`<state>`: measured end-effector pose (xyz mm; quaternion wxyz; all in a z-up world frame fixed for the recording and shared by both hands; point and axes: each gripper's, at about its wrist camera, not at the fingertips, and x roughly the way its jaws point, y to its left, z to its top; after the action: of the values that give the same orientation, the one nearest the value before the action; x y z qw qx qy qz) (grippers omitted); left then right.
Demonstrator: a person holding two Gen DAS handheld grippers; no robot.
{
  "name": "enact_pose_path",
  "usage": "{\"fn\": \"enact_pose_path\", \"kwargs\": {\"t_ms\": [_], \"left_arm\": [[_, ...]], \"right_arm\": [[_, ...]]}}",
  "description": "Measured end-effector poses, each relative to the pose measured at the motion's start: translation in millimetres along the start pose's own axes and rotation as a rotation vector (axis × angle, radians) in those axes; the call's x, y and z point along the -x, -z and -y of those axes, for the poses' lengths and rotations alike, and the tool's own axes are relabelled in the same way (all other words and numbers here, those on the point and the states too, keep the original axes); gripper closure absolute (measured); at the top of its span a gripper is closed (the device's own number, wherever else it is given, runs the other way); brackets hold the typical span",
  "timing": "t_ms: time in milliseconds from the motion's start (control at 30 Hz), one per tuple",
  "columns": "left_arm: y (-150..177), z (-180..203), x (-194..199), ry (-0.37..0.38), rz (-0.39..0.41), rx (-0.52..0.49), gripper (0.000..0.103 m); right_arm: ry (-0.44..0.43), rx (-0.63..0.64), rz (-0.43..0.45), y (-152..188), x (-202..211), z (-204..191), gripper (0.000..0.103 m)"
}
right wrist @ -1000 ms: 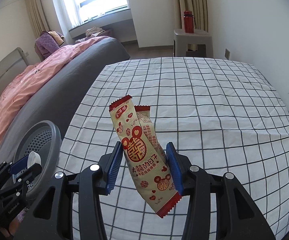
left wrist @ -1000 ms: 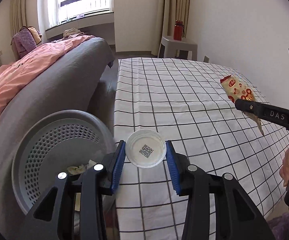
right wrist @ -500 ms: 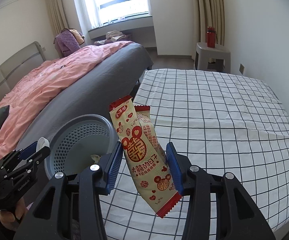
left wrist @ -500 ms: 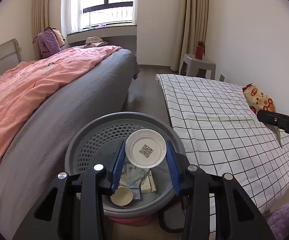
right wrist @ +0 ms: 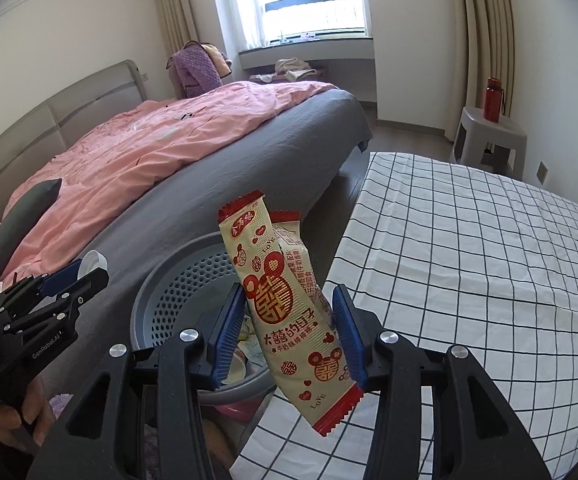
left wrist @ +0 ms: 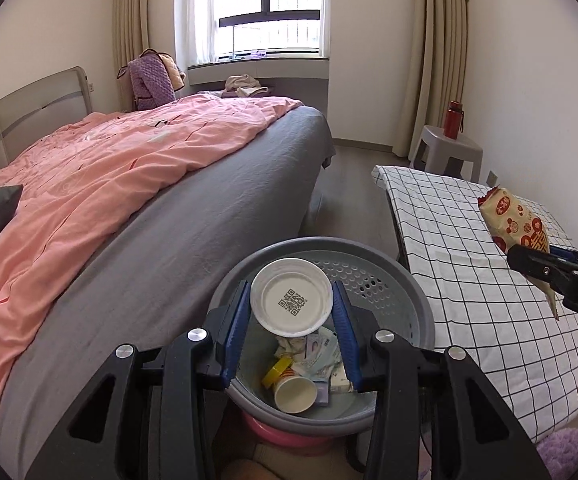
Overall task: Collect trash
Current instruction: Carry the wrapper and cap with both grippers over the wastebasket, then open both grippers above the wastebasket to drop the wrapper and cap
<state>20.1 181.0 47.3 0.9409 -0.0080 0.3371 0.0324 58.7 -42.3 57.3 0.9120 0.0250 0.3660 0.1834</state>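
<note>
Left wrist cam sits close above the grey bin point(left wrist: 321, 248), looking down into it and forward to the window point(left wrist: 269, 8). Right wrist cam is further right, over the checkered bench point(right wrist: 469, 260) edge, same heading, bin point(right wrist: 177, 280) lower left. Both share the bin, pink bed point(left wrist: 109, 176), window, stool point(right wrist: 489, 136); each sees the other's fingers point(left wrist: 529, 260) point(right wrist: 89, 276).

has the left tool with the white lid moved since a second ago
Yes. The left tool, gripping the white lid, swung left off the checkered table to above the grey bin.
</note>
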Motion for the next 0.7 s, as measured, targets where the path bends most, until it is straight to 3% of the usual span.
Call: {"fn": "enact_pose_path", "kwargs": {"t_ms": [200, 500, 700], "left_arm": [[2, -4, -37, -0.040, -0.014, 0.011, 0.064], [3, -10, -93, -0.055, -0.127, 0.043, 0.064], [-11, -4, -99, -0.057, -0.103, 0.020, 0.064]], "right_arm": [[-0.052, -0.029, -0.013, 6, -35, -1, 0.058], [-0.082, 0.010, -0.077, -4, -79, -12, 0.058], [-0.104, 0.014, -0.080, -14, -93, -18, 0.058]]}}
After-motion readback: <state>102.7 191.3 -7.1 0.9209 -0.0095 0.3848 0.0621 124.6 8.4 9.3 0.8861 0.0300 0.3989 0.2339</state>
